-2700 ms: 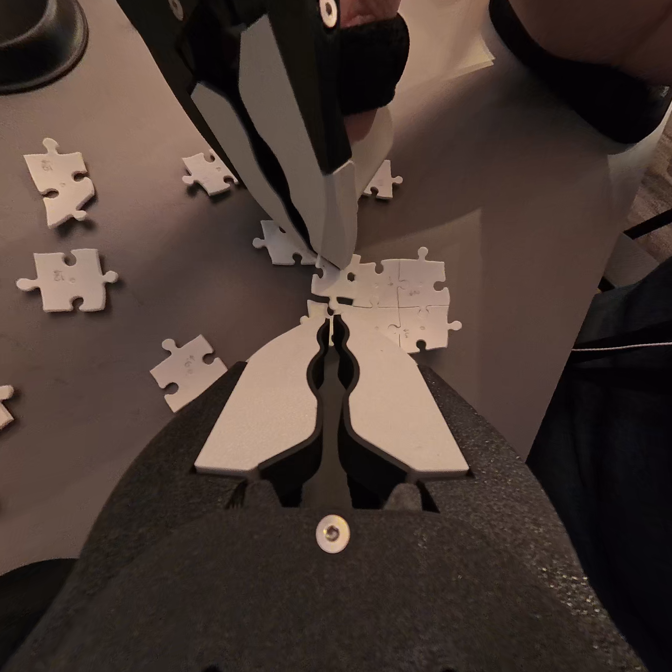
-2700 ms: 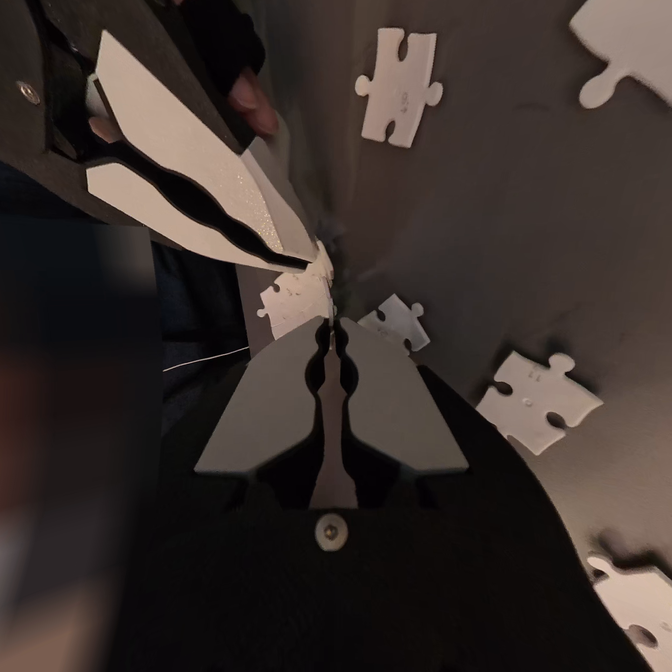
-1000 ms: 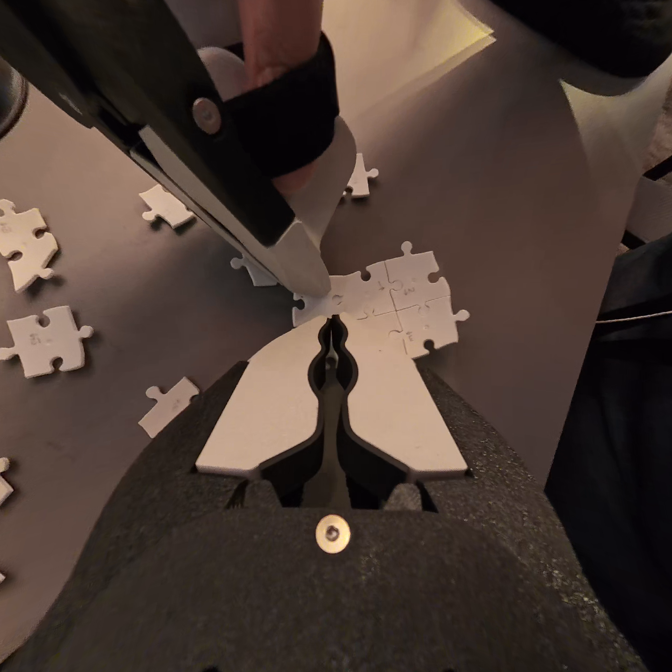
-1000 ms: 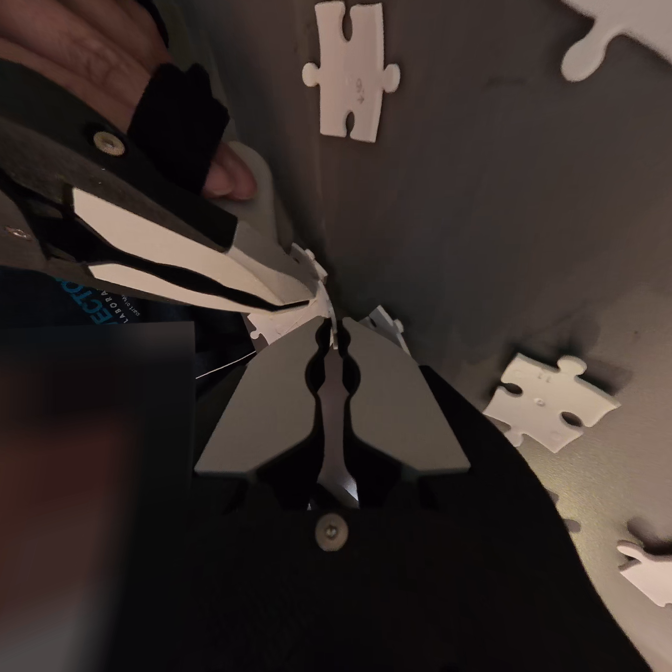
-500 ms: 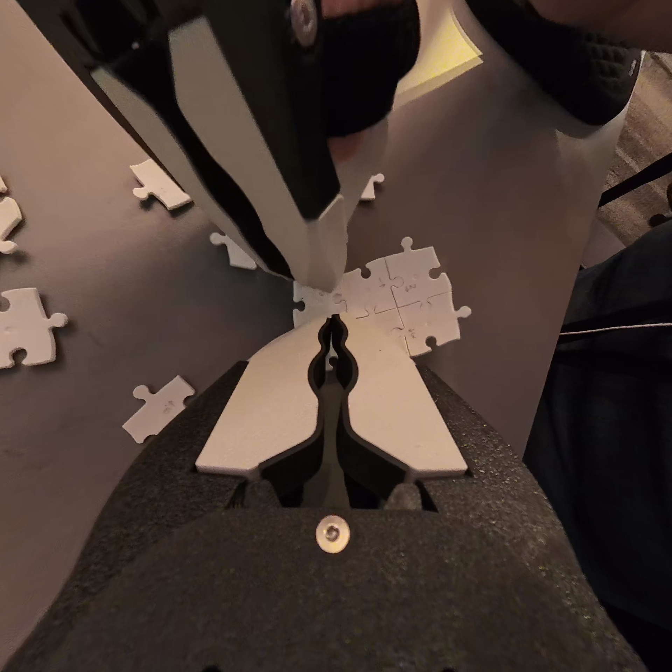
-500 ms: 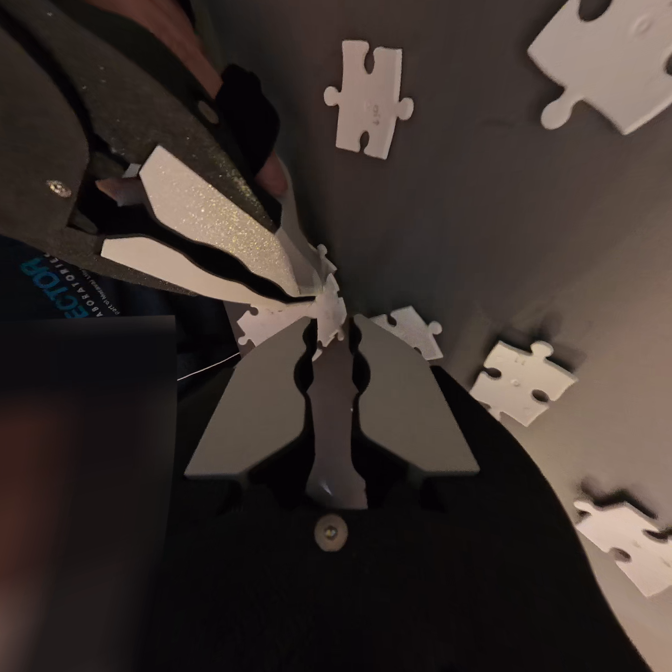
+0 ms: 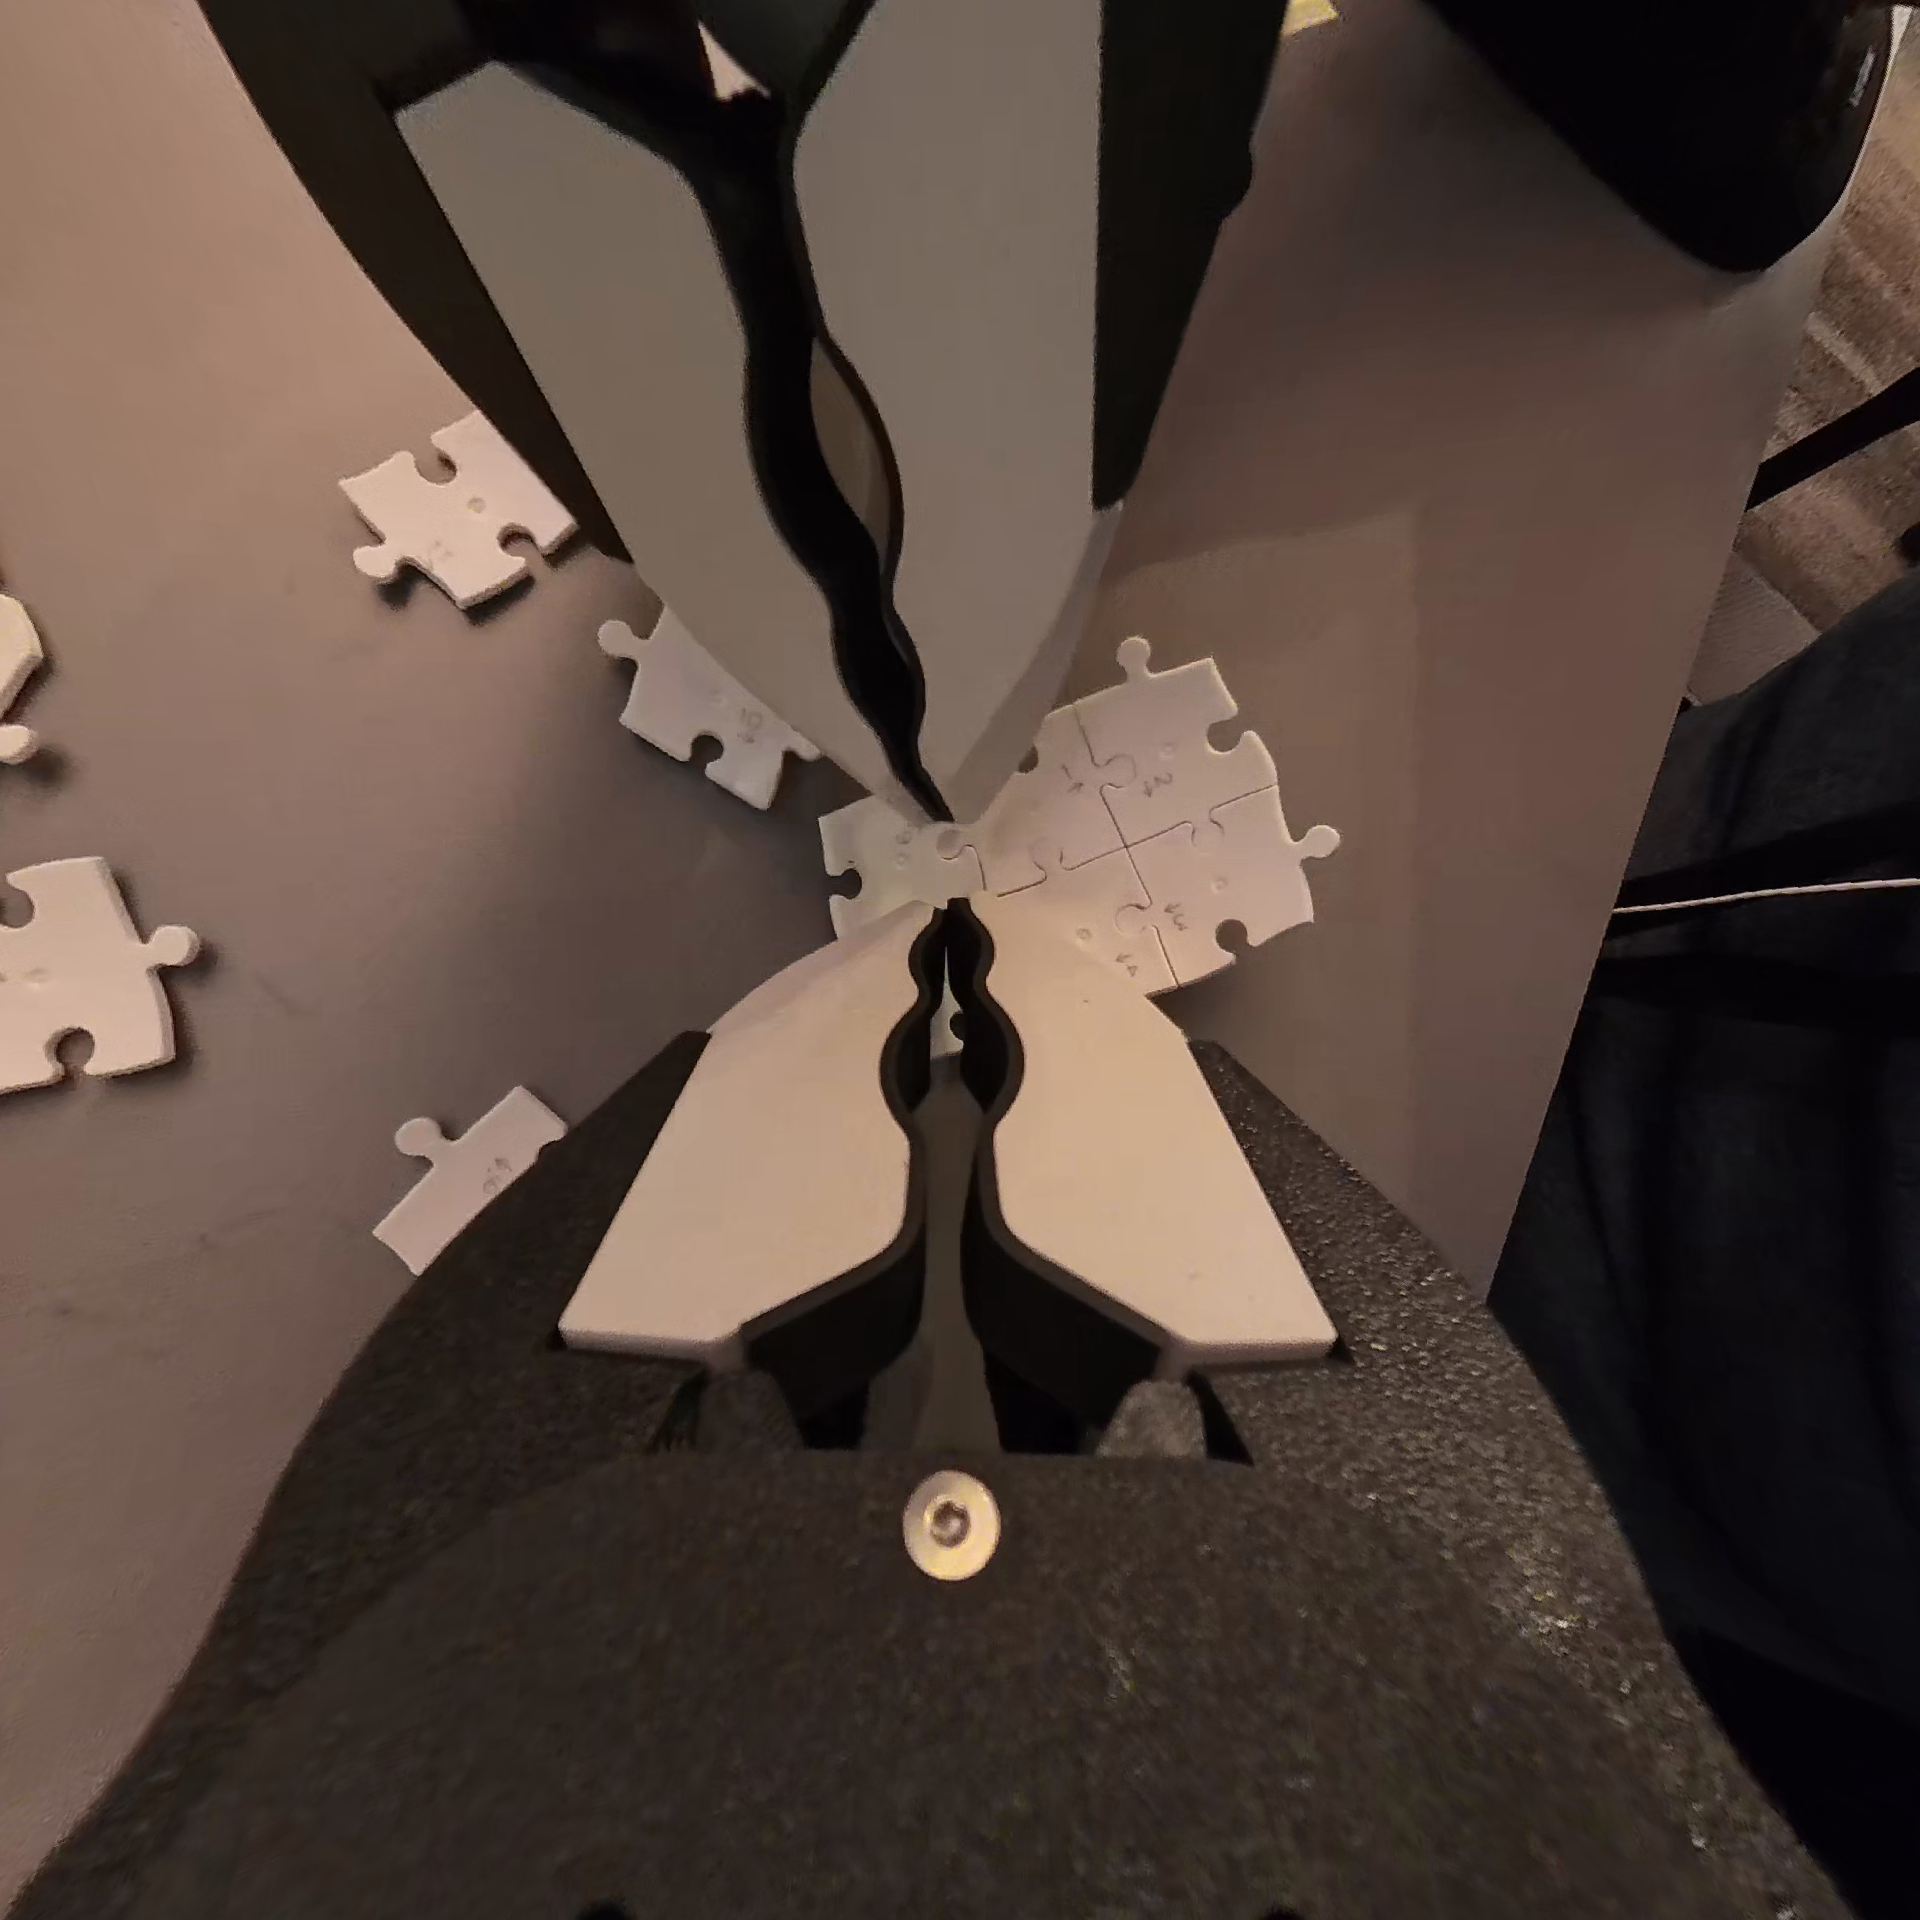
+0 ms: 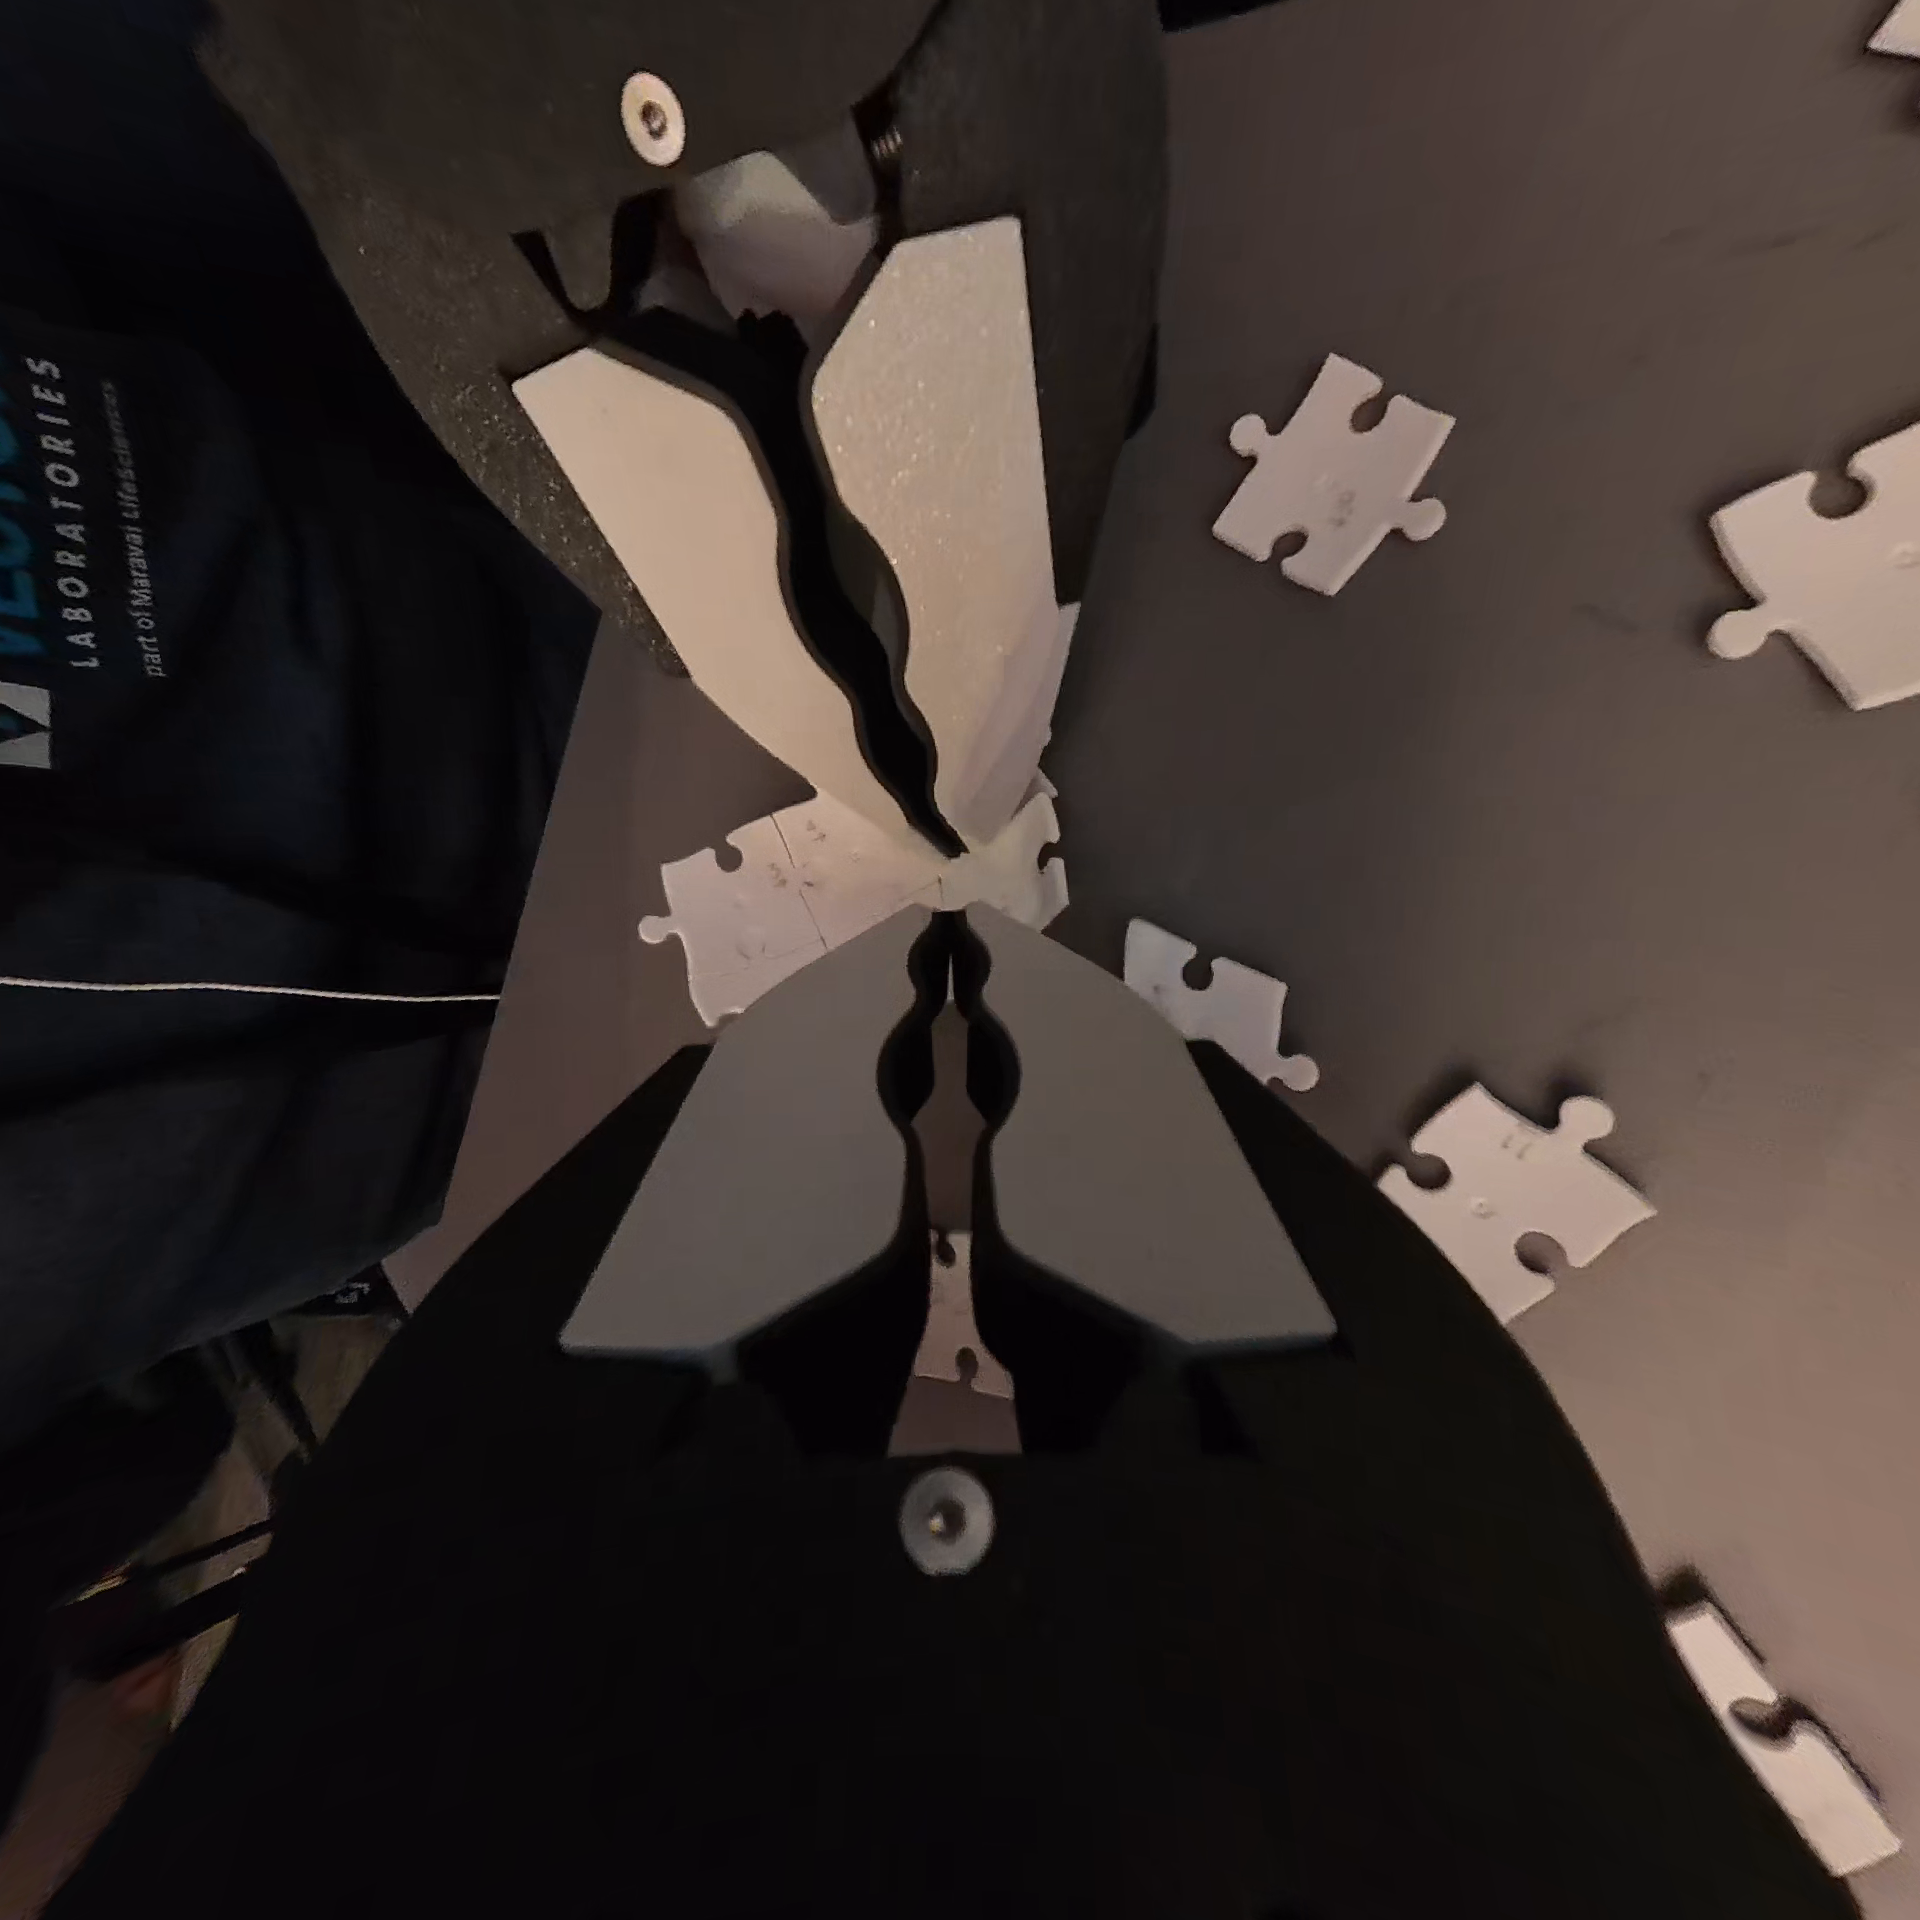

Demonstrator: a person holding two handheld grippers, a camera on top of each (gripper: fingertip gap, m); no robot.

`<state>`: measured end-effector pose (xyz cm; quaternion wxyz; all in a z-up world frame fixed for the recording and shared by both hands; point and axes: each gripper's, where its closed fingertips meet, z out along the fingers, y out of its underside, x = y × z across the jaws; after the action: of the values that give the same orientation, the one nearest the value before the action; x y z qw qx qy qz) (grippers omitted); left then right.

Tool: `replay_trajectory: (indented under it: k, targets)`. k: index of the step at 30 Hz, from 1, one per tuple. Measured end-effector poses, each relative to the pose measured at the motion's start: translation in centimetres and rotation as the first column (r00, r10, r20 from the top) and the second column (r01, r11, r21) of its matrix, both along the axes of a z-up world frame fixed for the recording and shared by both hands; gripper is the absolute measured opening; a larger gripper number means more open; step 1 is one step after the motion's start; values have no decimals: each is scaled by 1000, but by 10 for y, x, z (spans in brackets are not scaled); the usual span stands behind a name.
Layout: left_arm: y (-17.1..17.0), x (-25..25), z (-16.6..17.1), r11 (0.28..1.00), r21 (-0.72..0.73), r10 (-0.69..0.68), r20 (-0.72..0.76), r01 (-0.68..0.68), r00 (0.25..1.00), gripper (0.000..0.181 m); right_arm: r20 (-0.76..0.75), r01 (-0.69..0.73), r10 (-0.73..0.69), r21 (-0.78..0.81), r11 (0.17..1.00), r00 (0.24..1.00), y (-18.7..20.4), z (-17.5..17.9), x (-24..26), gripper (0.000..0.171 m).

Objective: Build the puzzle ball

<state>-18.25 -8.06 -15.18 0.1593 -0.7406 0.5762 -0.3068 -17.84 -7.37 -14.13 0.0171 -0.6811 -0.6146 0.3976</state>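
Matte grey-brown tabletop [image 7: 260, 810] fills most of both views, dim warm lighting. Table's near edge [image 7: 1558, 1039] drops off on the right of the left wrist view. Brownish textured floor [image 7: 1849, 436] beyond it. Brighter yellowish patch [image 7: 1311, 8] at top edge.

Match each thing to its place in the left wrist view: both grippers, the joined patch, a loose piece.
1 left gripper
2 right gripper
3 joined patch
4 loose piece

A flat on the table, upper left
B reaching down from the top
C centre, where both tips meet
D reaching up from the bottom

Pairs: 1-D, 2-B, 3-C, 4-A
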Motion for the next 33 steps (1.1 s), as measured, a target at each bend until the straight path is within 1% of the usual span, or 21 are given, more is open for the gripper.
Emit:
replay_trajectory:
  k: [4,8,11,14,16,23,29,33]
  targets:
    - [1,0,0,1000,9,-4,-15,4,1000,0,-1,-14,14,2,1000,1000,1,-4,3,1]
    - [1,1,0,1000,12,-8,-24,9,1000,0,-20,-65,65,11,998,998,-6,-4,4,1]
    - [1,1,0,1000,17,-10,-27,10,1000,0,-43,-78,78,11,997,996,-10,-2,1,1]
    - [1,1,0,1000,19,-8,-26,9,1000,0,-29,-97,97,10,995,995,-14,-7,2,1]
    - [1,1,0,1000,20,-7,-25,8,1000,0,-25,-95,95,26,995,995,-14,-10,1,1]
    - [-2,2,-1,1000,9,-20,-33,20,999,0,-34,-78,77,-18,997,996,-16,-11,1,1]
    - [-3,3,0,1000,12,-20,-34,20,999,0,-36,-89,90,25,996,995,-17,-14,2,2]
    - [-2,4,0,999,23,-27,-47,28,999,0,-40,-80,80,0,997,996,-17,-14,2,2]
